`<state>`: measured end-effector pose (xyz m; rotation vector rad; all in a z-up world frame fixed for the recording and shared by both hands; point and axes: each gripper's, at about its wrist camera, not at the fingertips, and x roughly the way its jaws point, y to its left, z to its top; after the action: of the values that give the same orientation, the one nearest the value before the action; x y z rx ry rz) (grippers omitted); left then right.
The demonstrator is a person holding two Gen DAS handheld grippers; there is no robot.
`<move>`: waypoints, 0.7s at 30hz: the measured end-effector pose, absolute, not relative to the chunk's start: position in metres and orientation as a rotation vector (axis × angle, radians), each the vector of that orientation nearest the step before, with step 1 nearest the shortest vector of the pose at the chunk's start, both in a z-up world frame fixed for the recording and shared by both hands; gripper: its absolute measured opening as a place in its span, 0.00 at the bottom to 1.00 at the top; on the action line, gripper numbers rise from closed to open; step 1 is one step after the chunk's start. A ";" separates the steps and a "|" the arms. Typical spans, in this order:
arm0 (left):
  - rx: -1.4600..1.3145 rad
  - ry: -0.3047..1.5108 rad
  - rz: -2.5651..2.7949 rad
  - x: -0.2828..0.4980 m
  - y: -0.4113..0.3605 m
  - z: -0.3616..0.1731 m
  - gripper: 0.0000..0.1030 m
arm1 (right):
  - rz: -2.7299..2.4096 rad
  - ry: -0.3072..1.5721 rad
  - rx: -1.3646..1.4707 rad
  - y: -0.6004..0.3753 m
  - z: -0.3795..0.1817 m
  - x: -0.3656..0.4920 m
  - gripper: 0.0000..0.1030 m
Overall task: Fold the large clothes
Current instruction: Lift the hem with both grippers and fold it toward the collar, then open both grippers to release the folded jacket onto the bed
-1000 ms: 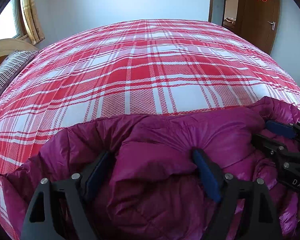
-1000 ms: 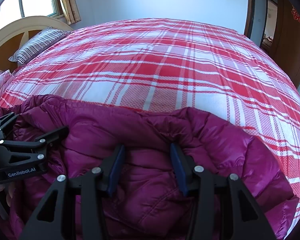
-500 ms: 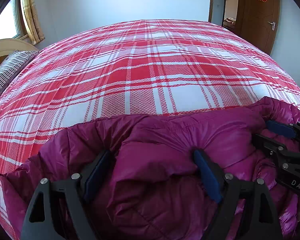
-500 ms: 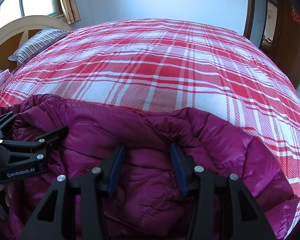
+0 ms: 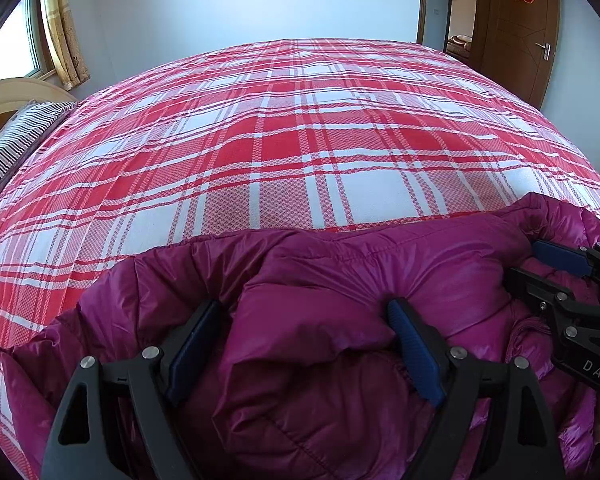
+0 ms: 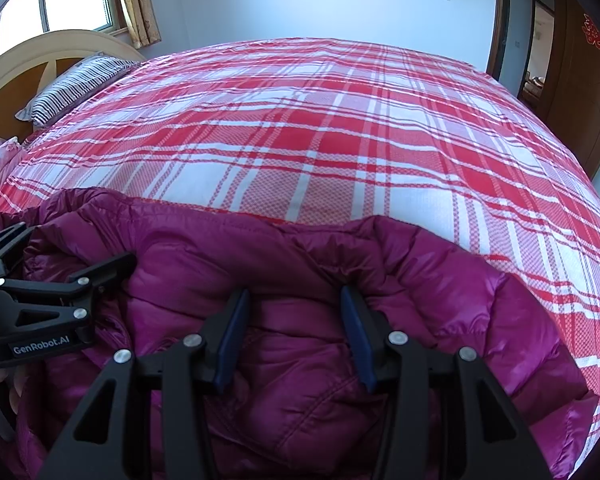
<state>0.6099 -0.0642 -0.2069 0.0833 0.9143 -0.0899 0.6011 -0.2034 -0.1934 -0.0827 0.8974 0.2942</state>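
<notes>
A puffy magenta down jacket [image 5: 320, 280] lies bunched at the near edge of the bed; it also fills the bottom of the right wrist view [image 6: 284, 264]. My left gripper [image 5: 304, 312] stands wide open with a thick fold of the jacket bulging between its blue pads. My right gripper [image 6: 294, 300] is open too, its pads either side of a jacket fold. Each gripper shows in the other's view: the right one at the right edge [image 5: 540, 264], the left one at the left edge [image 6: 80, 256].
The bed carries a red and white plaid cover [image 5: 292, 140], also in the right wrist view [image 6: 320, 140]. A striped pillow [image 6: 76, 84] and wooden headboard [image 6: 28, 64] are far left. A brown door [image 5: 516, 28] stands at the far right.
</notes>
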 end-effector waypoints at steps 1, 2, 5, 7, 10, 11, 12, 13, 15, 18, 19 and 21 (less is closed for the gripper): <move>0.084 0.914 -0.089 0.610 -0.064 -0.207 0.84 | 0.294 0.897 -0.082 -0.203 -0.193 0.601 0.49; 0.084 0.914 -0.090 0.610 -0.064 -0.207 0.84 | 0.294 0.897 -0.083 -0.203 -0.193 0.601 0.49; 0.085 0.914 -0.089 0.610 -0.064 -0.207 0.84 | 0.294 0.897 -0.081 -0.204 -0.193 0.601 0.49; 0.084 0.914 -0.089 0.610 -0.064 -0.207 0.84 | 0.295 0.897 -0.081 -0.203 -0.193 0.601 0.49; 0.083 0.914 -0.089 0.611 -0.064 -0.208 0.84 | 0.295 0.896 -0.080 -0.203 -0.194 0.601 0.49; 0.084 0.914 -0.089 0.611 -0.064 -0.207 0.84 | 0.295 0.896 -0.080 -0.204 -0.194 0.601 0.49; 0.084 0.913 -0.089 0.610 -0.064 -0.207 0.84 | 0.295 0.897 -0.079 -0.203 -0.194 0.601 0.49; 0.083 0.913 -0.088 0.611 -0.064 -0.208 0.84 | 0.297 0.896 -0.077 -0.204 -0.194 0.601 0.49; 0.090 0.915 -0.081 0.611 -0.065 -0.208 0.86 | 0.297 0.897 -0.073 -0.203 -0.193 0.601 0.49; 0.101 0.931 -0.068 0.614 -0.066 -0.205 0.90 | 0.282 0.898 -0.109 -0.197 -0.193 0.602 0.49; 0.095 0.937 -0.076 0.614 -0.064 -0.200 0.89 | 0.275 0.898 -0.128 -0.195 -0.192 0.601 0.49; 0.080 0.906 -0.076 0.602 -0.058 -0.183 0.89 | 0.282 0.901 -0.147 -0.195 -0.188 0.598 0.51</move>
<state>0.6015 -0.0581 -0.1835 0.0801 0.9061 -0.0760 0.5983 -0.1949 -0.1880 -0.1471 0.9008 0.2823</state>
